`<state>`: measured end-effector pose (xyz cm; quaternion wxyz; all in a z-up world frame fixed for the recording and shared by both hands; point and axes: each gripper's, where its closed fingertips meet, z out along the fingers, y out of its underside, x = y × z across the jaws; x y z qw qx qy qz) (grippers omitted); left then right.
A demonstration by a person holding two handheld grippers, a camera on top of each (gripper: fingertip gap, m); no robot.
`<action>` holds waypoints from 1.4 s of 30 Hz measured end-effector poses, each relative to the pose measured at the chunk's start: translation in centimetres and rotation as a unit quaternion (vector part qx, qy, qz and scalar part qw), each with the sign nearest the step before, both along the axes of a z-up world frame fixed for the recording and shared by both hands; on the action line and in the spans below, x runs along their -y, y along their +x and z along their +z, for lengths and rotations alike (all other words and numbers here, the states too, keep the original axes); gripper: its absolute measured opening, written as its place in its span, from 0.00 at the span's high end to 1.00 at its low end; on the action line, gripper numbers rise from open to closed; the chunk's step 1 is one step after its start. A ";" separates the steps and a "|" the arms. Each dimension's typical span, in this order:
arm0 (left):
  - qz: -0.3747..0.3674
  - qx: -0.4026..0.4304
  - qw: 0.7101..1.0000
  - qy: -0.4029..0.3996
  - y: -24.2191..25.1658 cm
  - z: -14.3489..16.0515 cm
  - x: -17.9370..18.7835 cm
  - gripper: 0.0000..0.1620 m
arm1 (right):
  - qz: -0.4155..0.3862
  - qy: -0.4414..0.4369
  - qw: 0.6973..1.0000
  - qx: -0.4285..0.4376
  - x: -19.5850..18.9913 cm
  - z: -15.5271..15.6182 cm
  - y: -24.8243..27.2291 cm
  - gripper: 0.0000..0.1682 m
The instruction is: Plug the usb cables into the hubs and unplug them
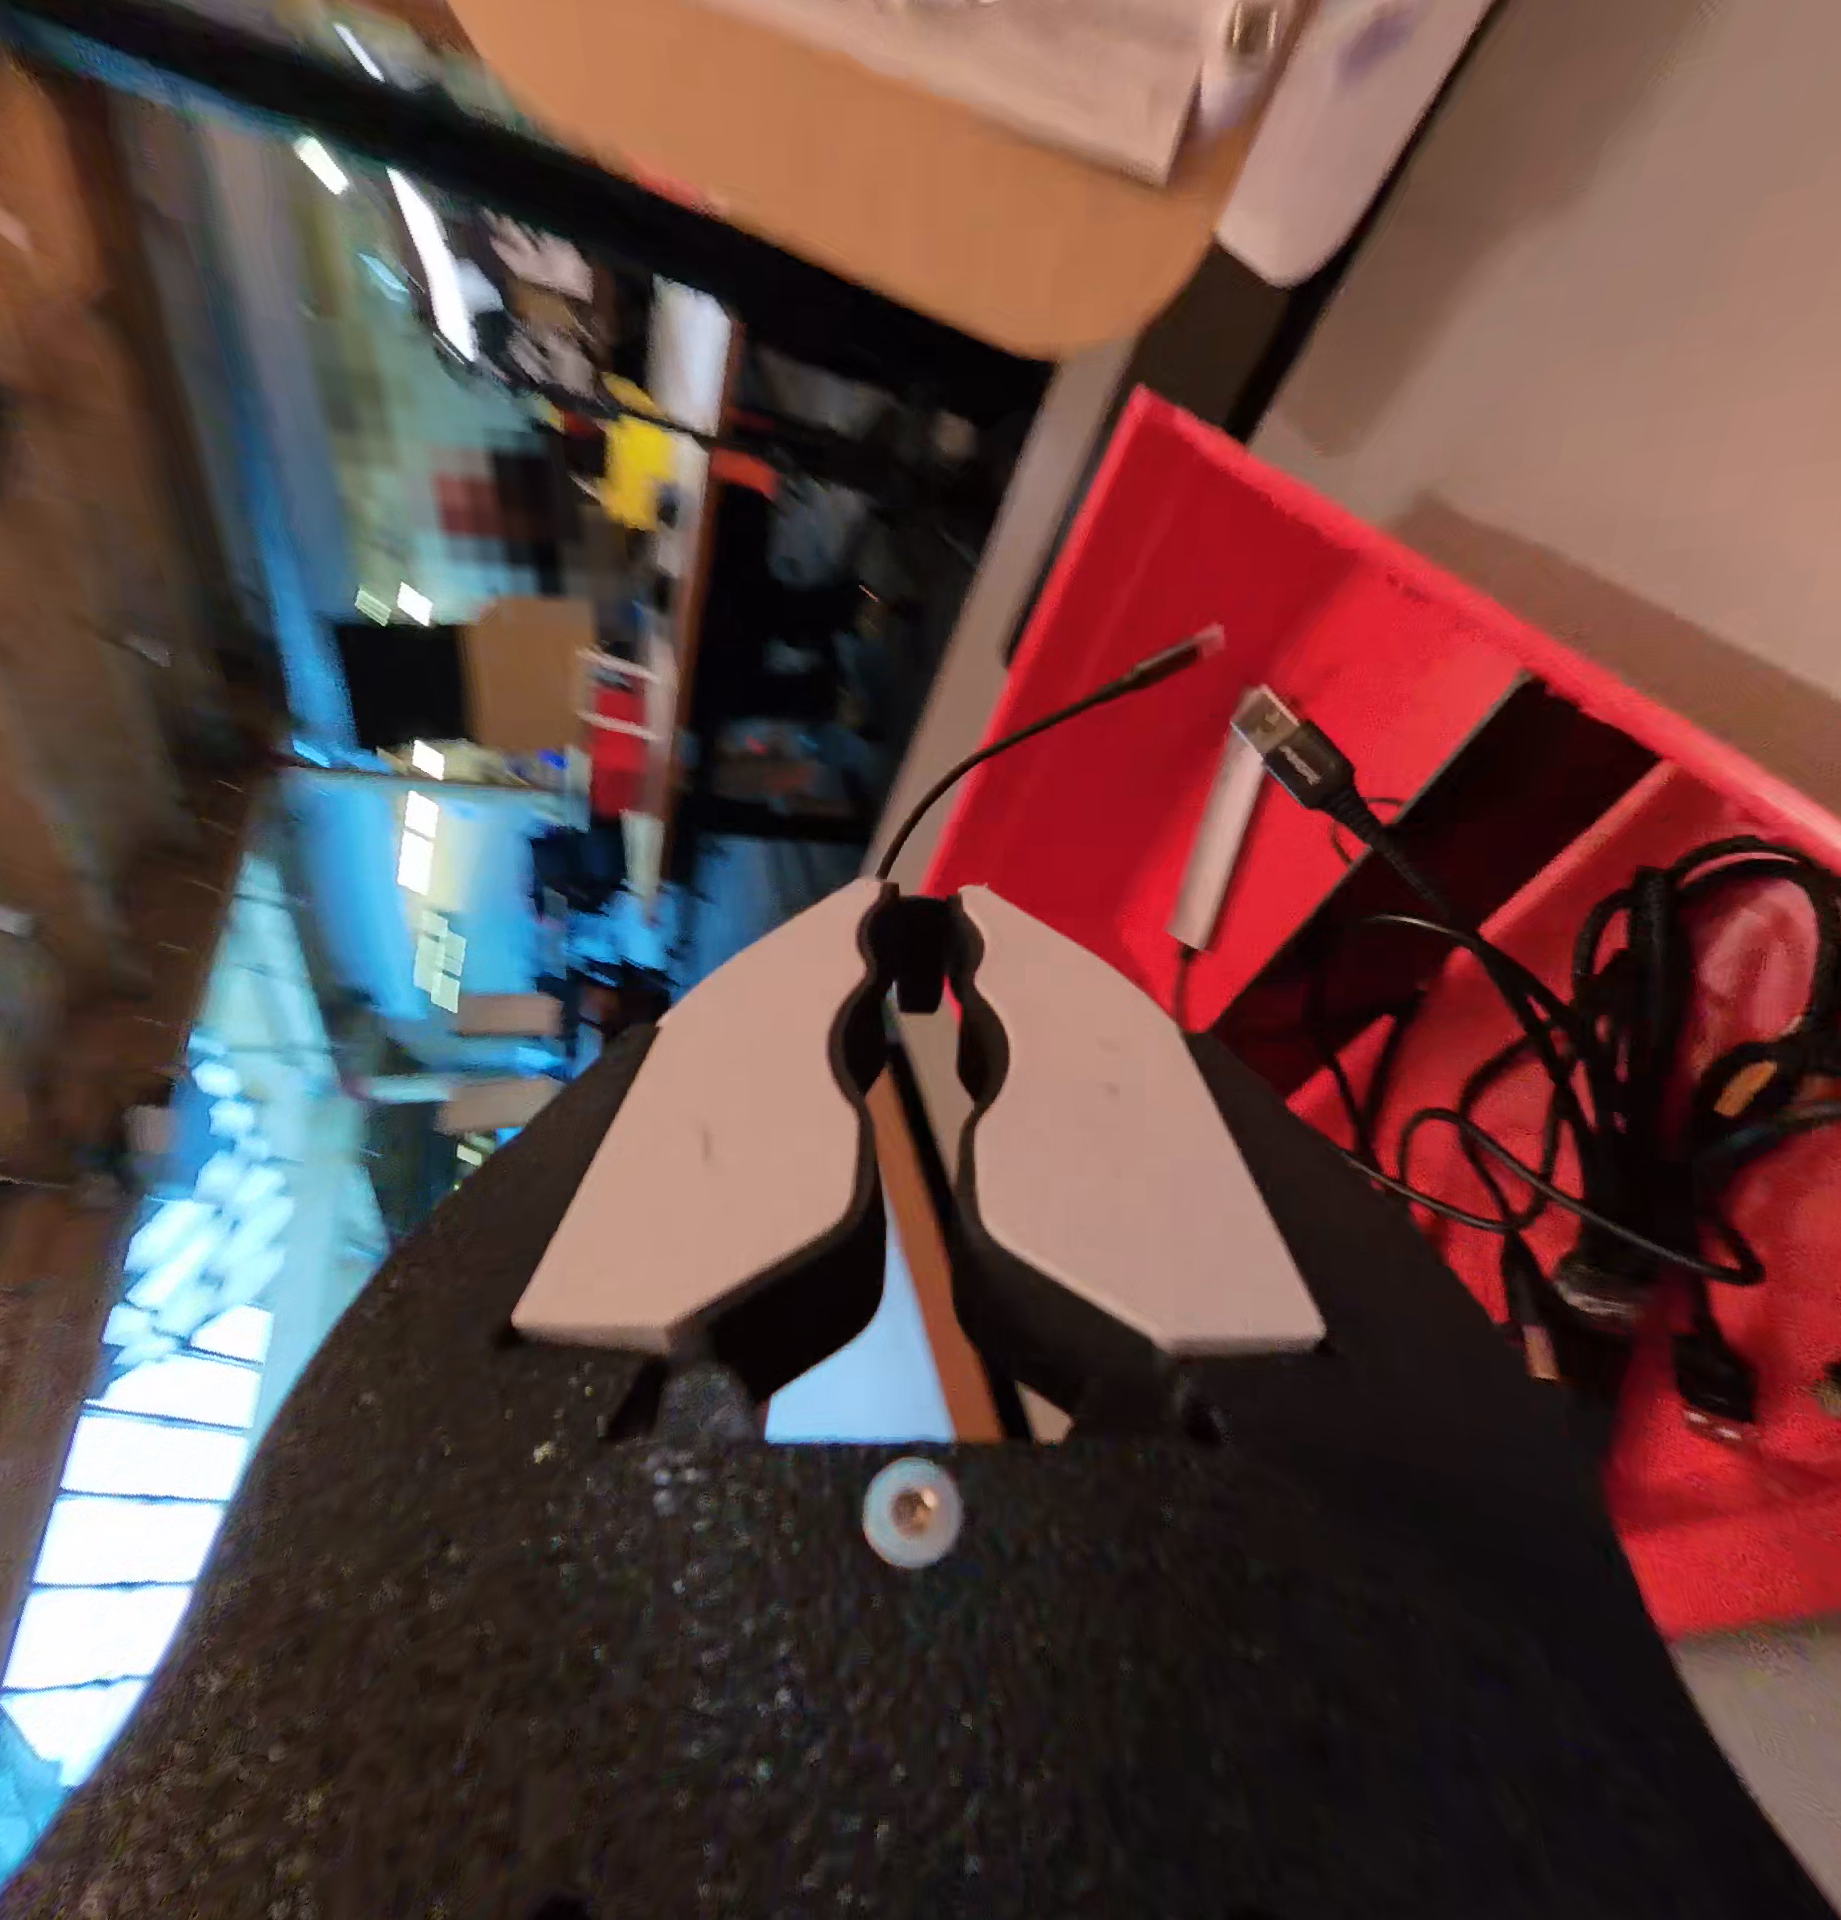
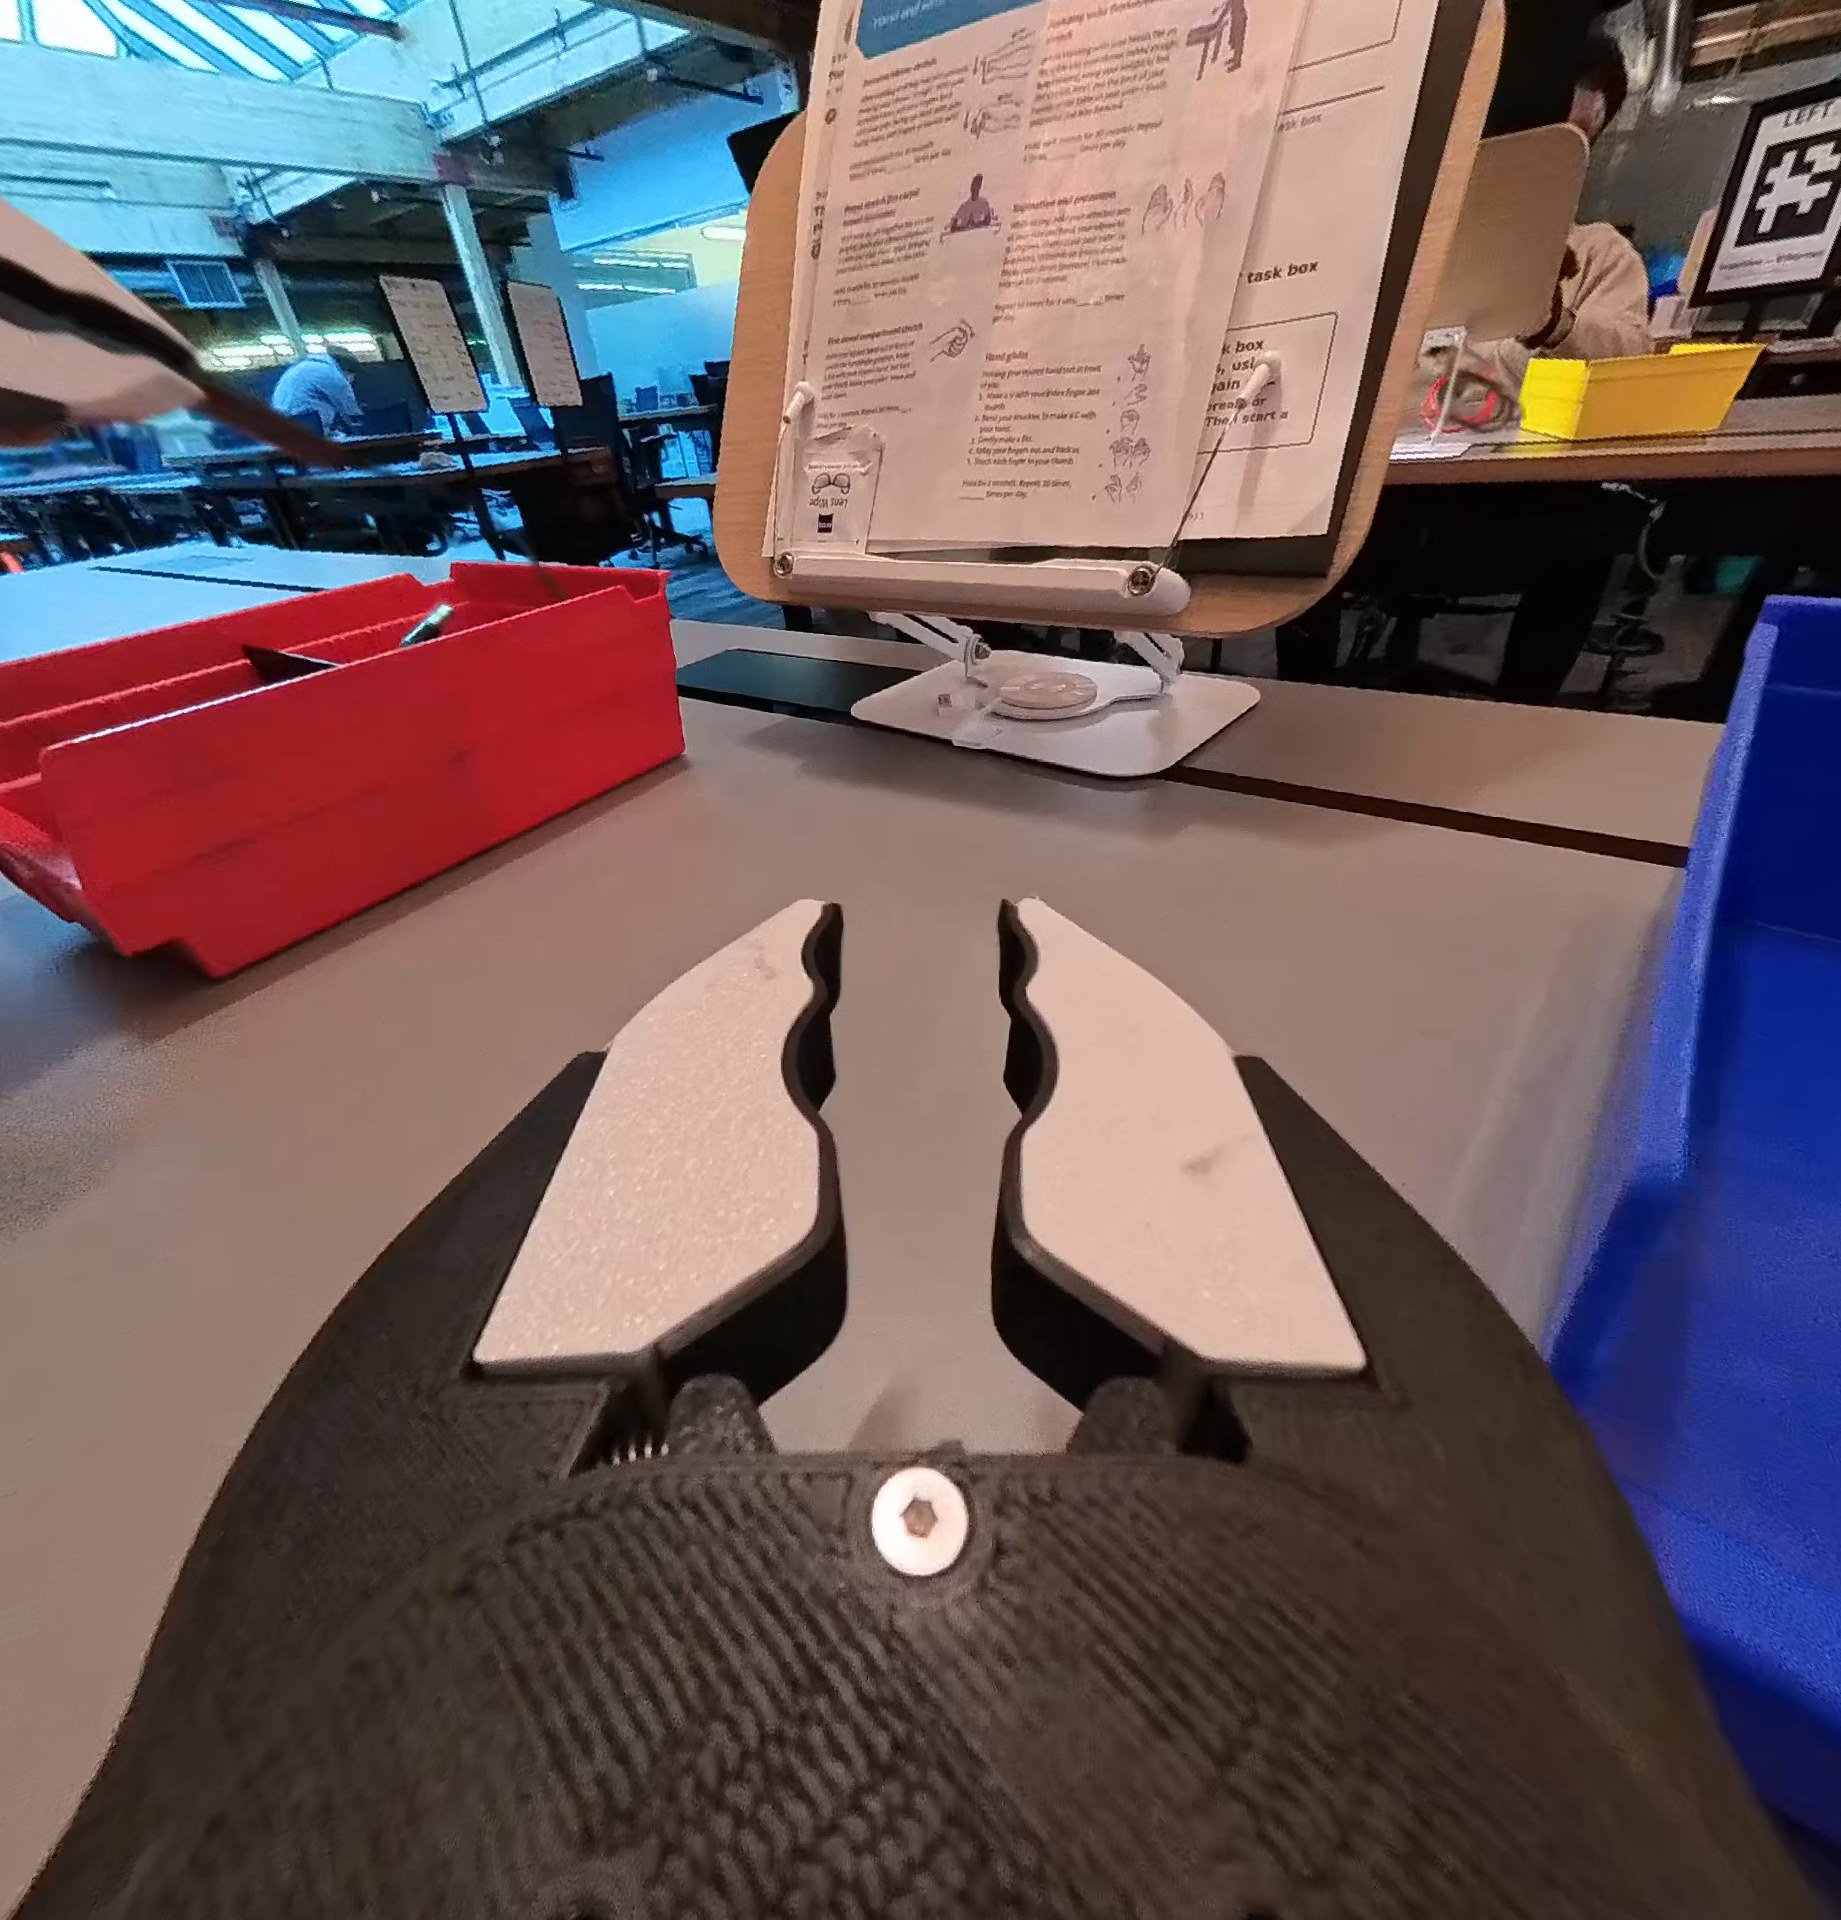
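Left wrist view is showing the left gripper (image 1: 916, 940) pinching a thin black cable (image 1: 1009, 748) by a small black piece at its near end, the jaws closed tight on it. The cable is arching up and away from the fingertips, and its free plug (image 1: 1196, 644) is hanging in the air over the red bin (image 1: 1124, 644), plugged into nothing. Just beyond it, a silver hub (image 1: 1222, 831) is leaning against the bin's inner wall, with a thicker braided cable's plug (image 1: 1285, 743) lying beside its top end; whether that plug is seated in a port or only resting there is hard to tell. A tangle of black cables (image 1: 1643, 1091) is filling the next compartment, past a dark divider (image 1: 1456, 831).

As for progress, the held cable is looking free of any hub, so either an unplugging is just done or a plugging is yet to come; the pictures are not settling which. The tangle suggests several cables are waiting.

Right wrist view is showing the right gripper (image 2: 921, 914) hovering low over the grey table (image 2: 1311, 935), jaws parted and holding nothing, between the red bin and a blue bin (image 2: 1768, 1143) cut off at the right edge. A document stand (image 2: 1051, 582) is sitting behind. The left view is heavily motion-blurred and tilted, and the hub's ports are not visible.
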<state>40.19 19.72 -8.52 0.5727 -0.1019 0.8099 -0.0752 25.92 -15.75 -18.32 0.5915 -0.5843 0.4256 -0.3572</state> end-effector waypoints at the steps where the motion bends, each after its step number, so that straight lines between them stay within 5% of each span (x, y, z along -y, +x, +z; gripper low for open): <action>1: -0.018 0.038 0.999 0.020 -1.2 1.2 0.8 0.95 | 0.003 0.001 1.000 -0.001 0.0 0.0 0.0 0.81; 6: -0.124 0.191 0.971 0.076 -8.2 5.0 5.9 0.95 | 0.094 0.042 0.995 -0.010 -3.1 1.1 -1.4 0.75; 10: -0.208 0.264 0.935 0.115 -13.7 3.6 10.7 0.95 | 0.280 0.250 0.927 -0.016 -8.1 7.8 -5.3 0.76; 12: -0.250 0.301 0.908 0.149 -16.3 1.8 13.3 0.95 | 0.316 0.274 0.908 -0.038 -10.1 9.0 -6.5 0.75; 17: -0.348 0.326 0.860 0.183 -21.5 -3.6 18.8 0.96 | 0.307 0.279 0.902 -0.118 -13.1 6.6 -6.2 0.68; 23: -0.379 0.302 0.861 0.157 -23.4 -6.5 21.0 0.95 | 0.288 0.373 0.863 -0.183 -12.0 3.2 -4.4 0.80; 27: -0.381 0.296 0.863 0.151 -23.6 -7.1 21.4 0.96 | 0.327 0.445 0.820 -0.149 -11.9 4.4 -4.4 0.91; 31: -0.412 0.171 0.892 0.076 -23.9 -9.5 21.7 0.95 | 0.371 0.393 0.826 -0.160 -12.2 4.3 -5.3 0.94; 34: -0.444 -0.006 0.893 -0.066 -25.5 -10.2 22.1 0.78 | 0.387 0.279 0.862 -0.169 -12.1 3.5 -6.3 0.94; 39: -0.393 -0.205 0.808 -0.389 -23.8 -3.0 22.1 0.76 | 0.419 0.118 0.885 -0.164 -13.1 2.6 -8.3 0.94; 42: -0.366 -0.324 0.761 -0.426 -22.1 -2.6 22.7 0.77 | 0.443 0.052 0.880 -0.165 -14.5 1.5 -9.5 0.94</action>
